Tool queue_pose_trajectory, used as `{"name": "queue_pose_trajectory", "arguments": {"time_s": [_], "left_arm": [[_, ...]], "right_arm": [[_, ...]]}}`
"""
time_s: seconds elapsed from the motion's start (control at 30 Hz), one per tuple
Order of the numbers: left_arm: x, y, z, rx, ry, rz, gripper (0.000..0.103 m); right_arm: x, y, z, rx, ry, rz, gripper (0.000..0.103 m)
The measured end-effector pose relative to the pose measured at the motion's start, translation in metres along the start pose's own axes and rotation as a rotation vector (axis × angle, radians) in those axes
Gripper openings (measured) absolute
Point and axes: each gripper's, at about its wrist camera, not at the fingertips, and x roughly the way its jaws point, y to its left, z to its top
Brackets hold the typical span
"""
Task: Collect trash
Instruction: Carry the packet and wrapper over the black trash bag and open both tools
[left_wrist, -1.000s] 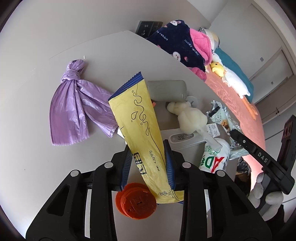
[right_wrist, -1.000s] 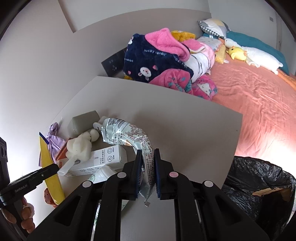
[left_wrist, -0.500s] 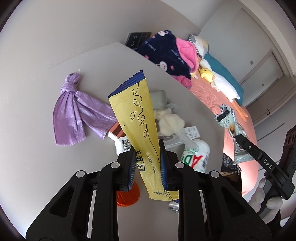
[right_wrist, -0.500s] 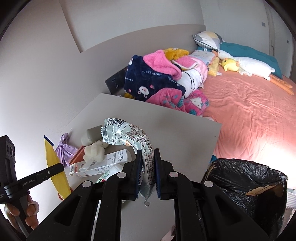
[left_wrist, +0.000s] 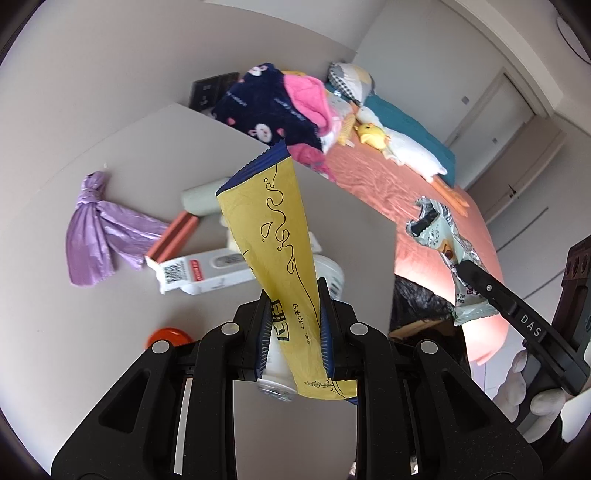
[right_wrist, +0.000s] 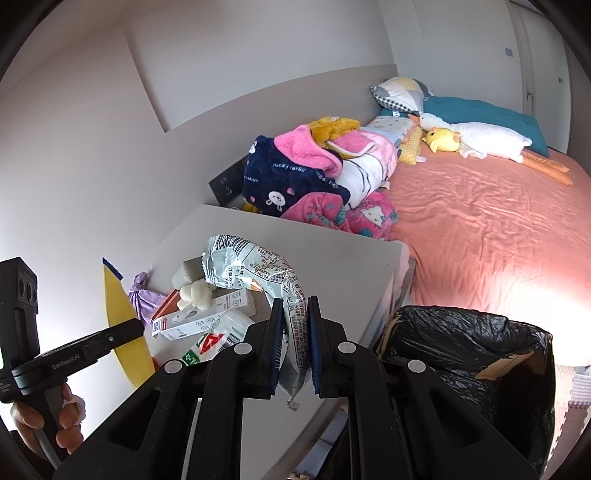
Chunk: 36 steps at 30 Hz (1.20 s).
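While both wrappers hang clear of the desk (right_wrist: 343, 266), the left tool (left_wrist: 291, 325) is pinched on one yellow wrapper (left_wrist: 273, 236), whose blue-edged top leans toward 11 o'clock in the left wrist view; its jaws have just been closing on it. The right tool (right_wrist: 293, 339) is pressed tight on one silver snack bag (right_wrist: 258, 269), which arches up and to 10 o'clock in its own view. Each tool tilts downward, and part of a hand (right_wrist: 48, 417) shows on the left tool's grip at 8 o'clock in the right wrist view.

At 4 o'clock from the right tool, just beside the desk edge, stands one bin lined with a black bag (right_wrist: 461, 369). Below and beyond the left tool lie one orange lid (left_wrist: 168, 336), one white carton (left_wrist: 199, 273), one reddish box (left_wrist: 171, 240), one grey pouch (left_wrist: 201, 201) and one knotted purple bag (left_wrist: 96, 232) at 10 o'clock. Farther off, a pile of blankets (right_wrist: 295, 173) sits on a bed (right_wrist: 480, 221) with one yellow duck toy (right_wrist: 441, 140).
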Motion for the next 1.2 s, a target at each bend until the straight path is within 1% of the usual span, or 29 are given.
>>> {"name": "queue_pose_trajectory", "arguments": {"time_s": [0.57,0.93,1.2], "left_arm": [[0.015,-0.082,-0.007,0.161,0.031,-0.109,0.022],[0.029,-0.134,-0.019,0.253,0.068,-0.176,0.022],[0.036,-0.171,-0.027,0.31,0.081,-0.219,0.022]], "right_arm": [[-0.063,-0.044,-0.019,0.07,-0.072,-0.082,0.014],[-0.095,-0.083,-0.029,0.127,-0.1,-0.146,0.014],[-0.119,-0.113,-0.038,0.164,-0.122,-0.2,0.014]]}}
